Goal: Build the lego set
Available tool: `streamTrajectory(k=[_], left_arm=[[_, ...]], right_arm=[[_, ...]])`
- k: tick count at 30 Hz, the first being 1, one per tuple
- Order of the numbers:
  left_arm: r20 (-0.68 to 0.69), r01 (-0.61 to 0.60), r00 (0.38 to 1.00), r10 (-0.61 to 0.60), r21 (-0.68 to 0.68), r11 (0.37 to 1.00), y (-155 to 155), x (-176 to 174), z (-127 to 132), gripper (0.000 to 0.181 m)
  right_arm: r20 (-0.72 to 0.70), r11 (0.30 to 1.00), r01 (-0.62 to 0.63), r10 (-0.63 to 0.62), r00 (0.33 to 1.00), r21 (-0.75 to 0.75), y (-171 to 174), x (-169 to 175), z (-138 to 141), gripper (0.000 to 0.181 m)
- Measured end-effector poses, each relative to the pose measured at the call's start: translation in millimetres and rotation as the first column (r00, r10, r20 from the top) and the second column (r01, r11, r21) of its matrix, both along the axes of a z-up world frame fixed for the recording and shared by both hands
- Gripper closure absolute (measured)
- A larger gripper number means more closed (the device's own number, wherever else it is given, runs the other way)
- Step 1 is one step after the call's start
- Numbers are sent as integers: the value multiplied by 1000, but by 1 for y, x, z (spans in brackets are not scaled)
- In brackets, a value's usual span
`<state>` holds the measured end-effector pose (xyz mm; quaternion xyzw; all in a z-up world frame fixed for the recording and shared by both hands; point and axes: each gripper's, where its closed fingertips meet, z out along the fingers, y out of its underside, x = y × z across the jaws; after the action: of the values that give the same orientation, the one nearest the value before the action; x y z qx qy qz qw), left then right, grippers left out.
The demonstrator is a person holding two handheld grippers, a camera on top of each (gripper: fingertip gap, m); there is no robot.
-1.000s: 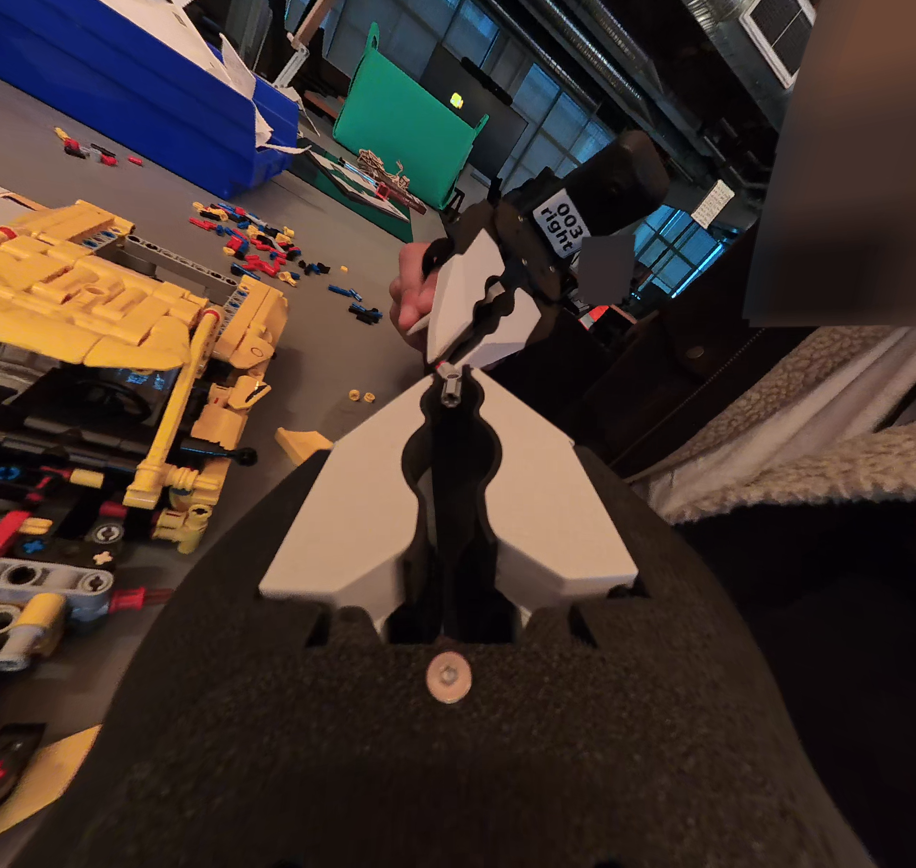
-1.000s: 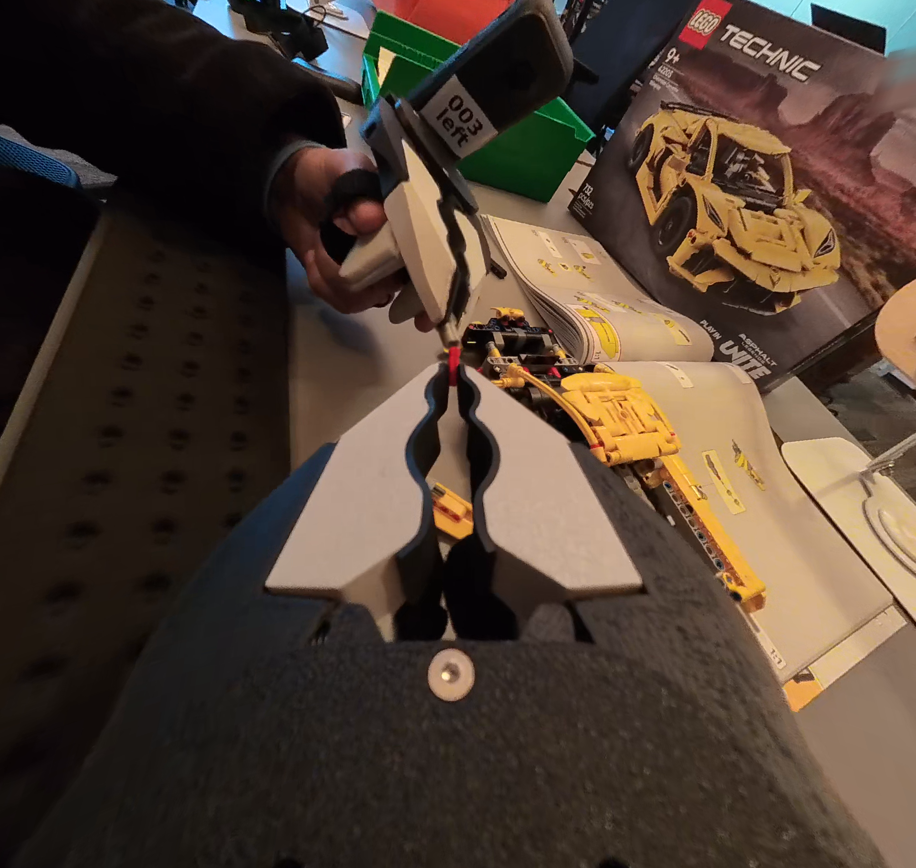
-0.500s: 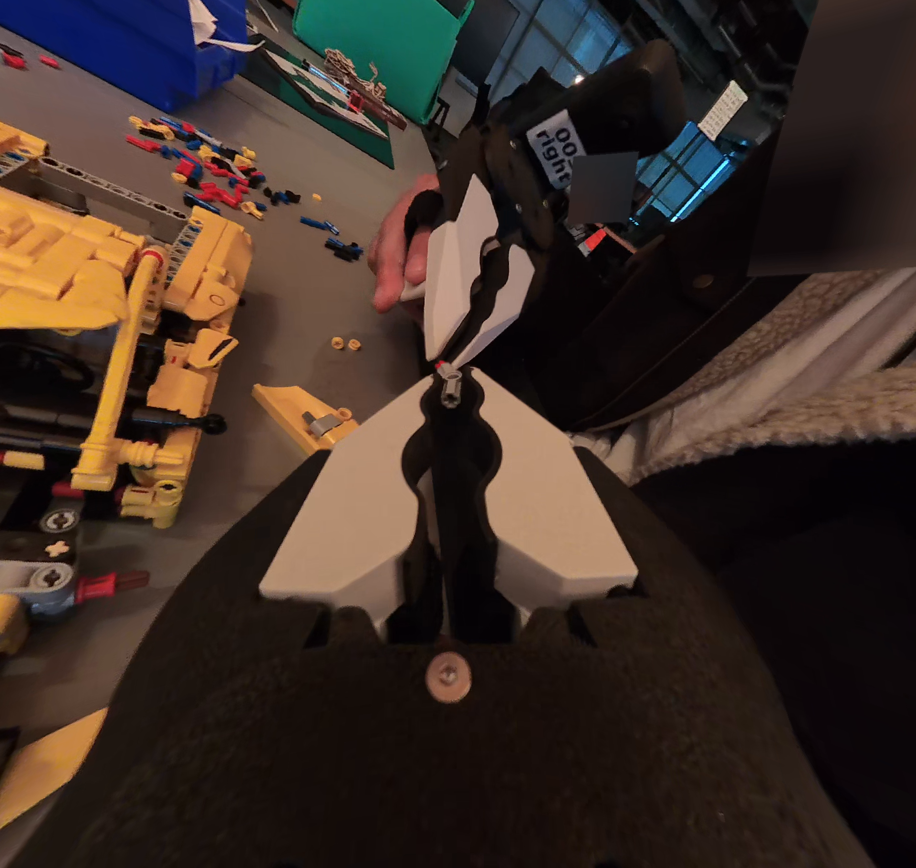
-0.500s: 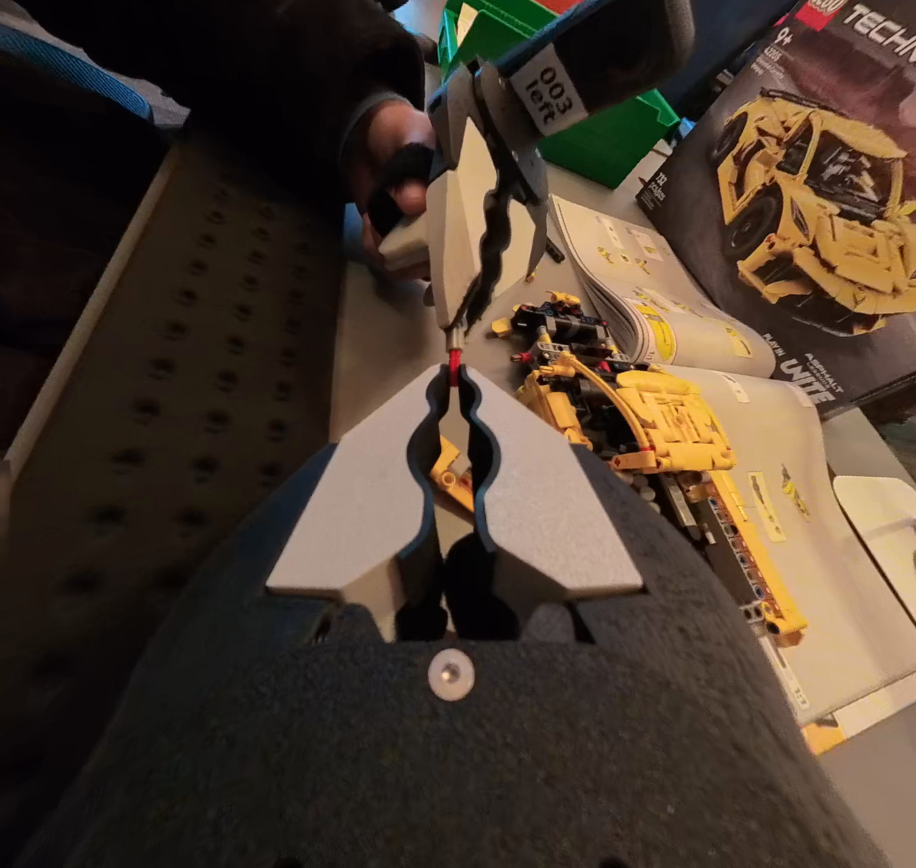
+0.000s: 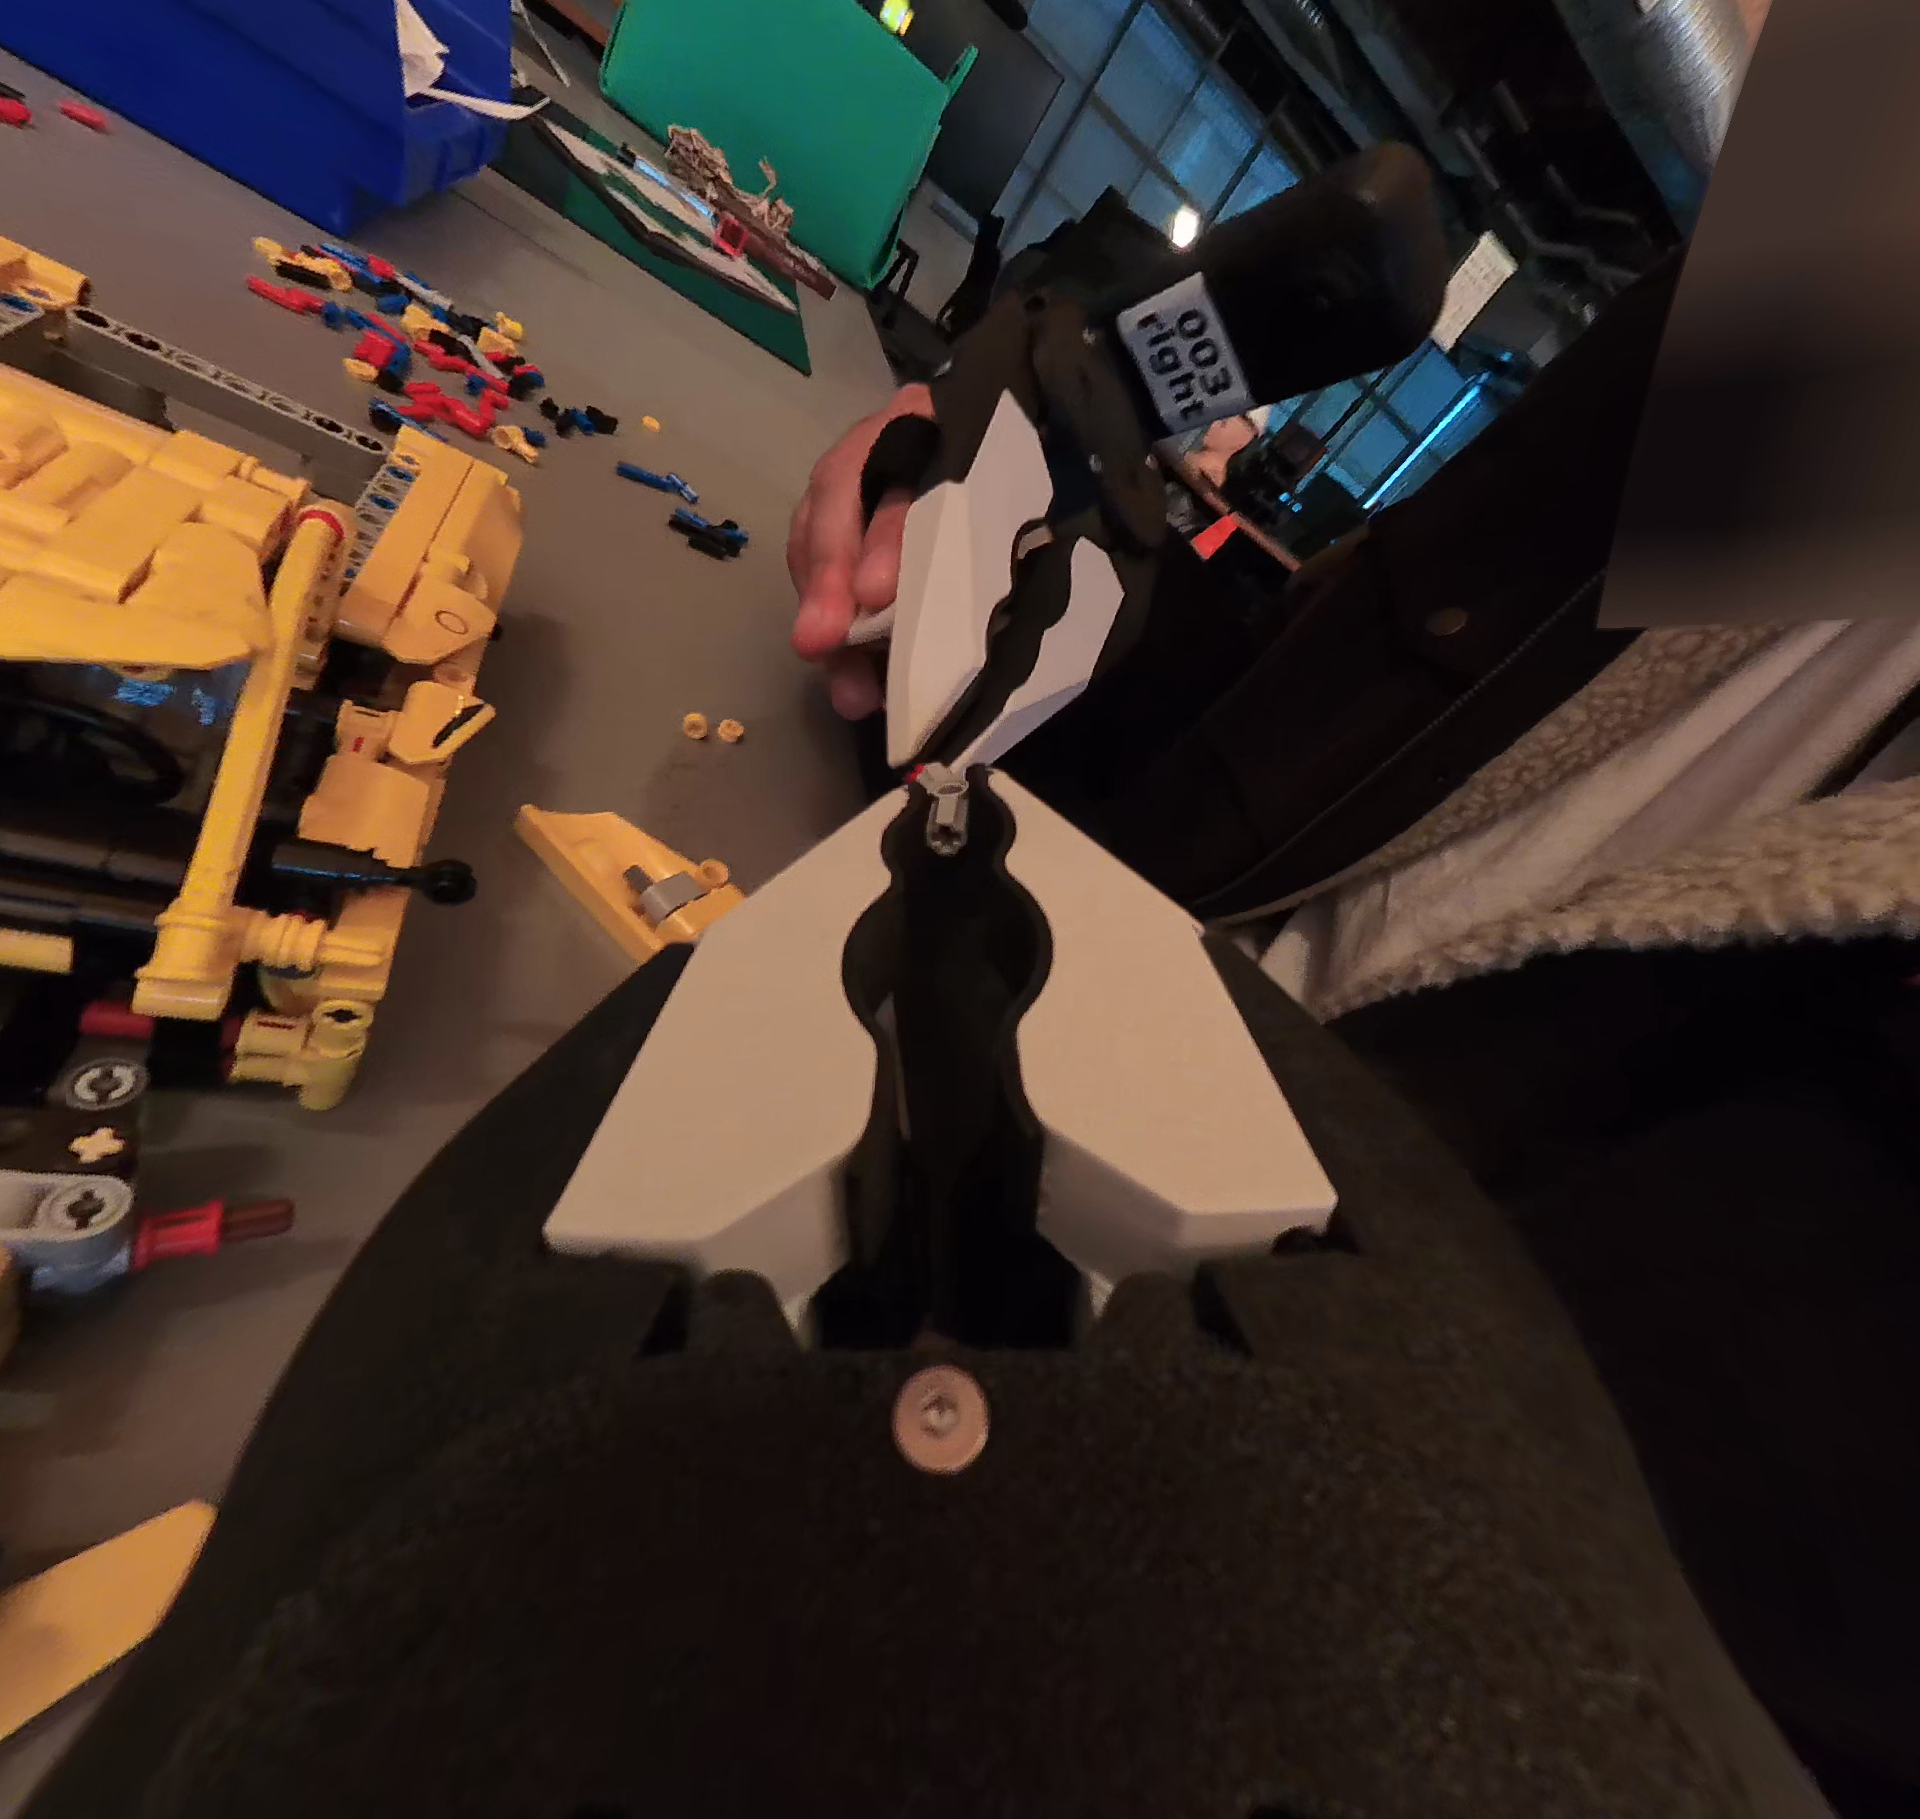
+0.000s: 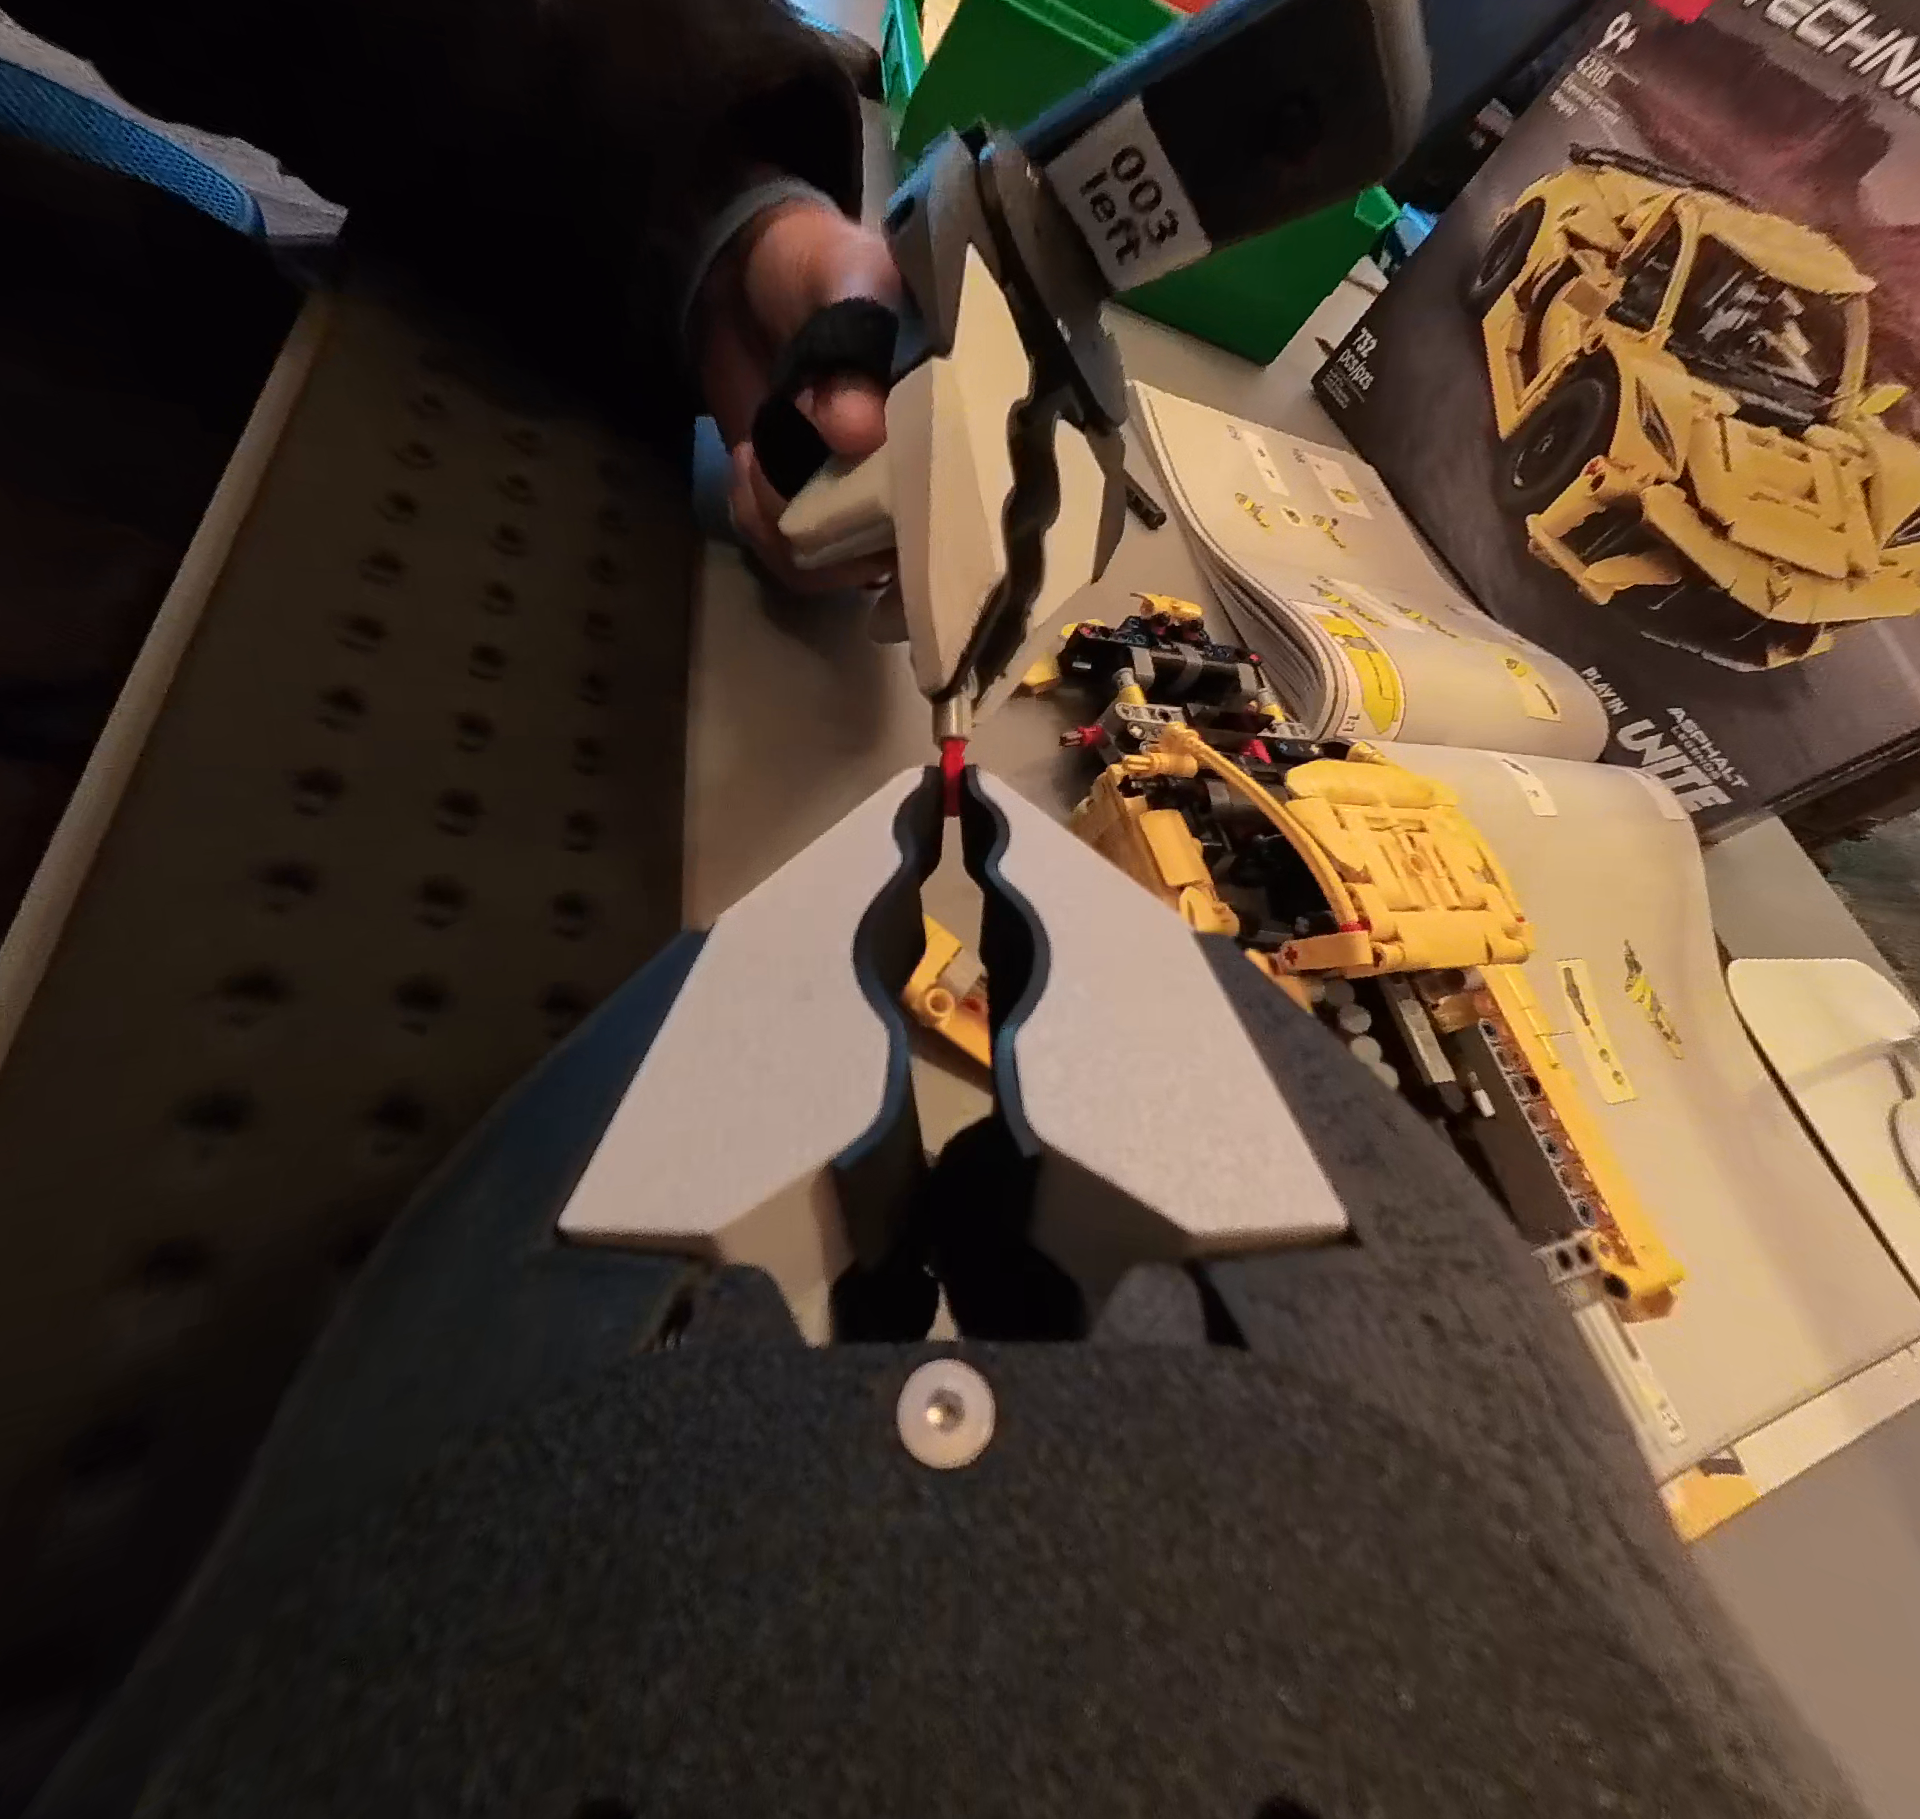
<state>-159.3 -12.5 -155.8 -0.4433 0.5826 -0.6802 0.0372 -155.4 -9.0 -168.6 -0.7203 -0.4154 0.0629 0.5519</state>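
A: Left gripper (image 5: 945, 808)?

B: Jaws pinched on a small grey connector (image 5: 945, 805) at the tips. Right gripper (image 5: 951, 746) meets it tip to tip from above, jaws closed, a bit of red (image 5: 914, 775) at the contact point. A hand (image 5: 836, 564) holds that gripper's grip.

A: Around the yellow car model (image 5: 239, 626)?

B: It sits on the grey table (image 5: 623, 647), left of the grippers. A loose yellow panel (image 5: 613, 870) with a grey clip lies between the model and the left gripper. Two tiny yellow rings (image 5: 713, 727) lie beyond the panel. A scatter of small red, blue and yellow parts (image 5: 416, 377) is behind the model, with a blue bin (image 5: 239, 44) farther back.
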Motion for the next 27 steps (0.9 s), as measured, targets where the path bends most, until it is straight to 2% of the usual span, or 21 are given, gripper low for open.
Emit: streamTrajectory(k=[3,7,11,16,19,22,27], left_arm=[[-35,0,999,4,99,995,-1,0,-13,174],[-90,-13,995,39,275,961,2,1,-36,174],[-97,-24,994,51,262,965,3,3,-37,174],[-41,-48,998,55,163,986,2,6,-22,175],[-42,-51,997,58,162,985,2,7,-23,174],[-40,-67,996,78,240,968,3,9,-30,174],[-4,-60,998,62,204,977,3,7,-18,174]], right_arm=[[75,999,8,-5,997,-38,0,0,-13,180],[255,996,47,-27,967,-71,3,2,-34,180],[211,994,56,-35,977,-94,4,3,-34,180],[62,993,48,-41,997,-105,4,5,-22,180],[44,991,51,-46,998,-122,3,5,-23,180],[74,988,71,-61,995,-137,5,8,-29,180],[-74,988,42,-54,996,-145,4,6,-16,179]])
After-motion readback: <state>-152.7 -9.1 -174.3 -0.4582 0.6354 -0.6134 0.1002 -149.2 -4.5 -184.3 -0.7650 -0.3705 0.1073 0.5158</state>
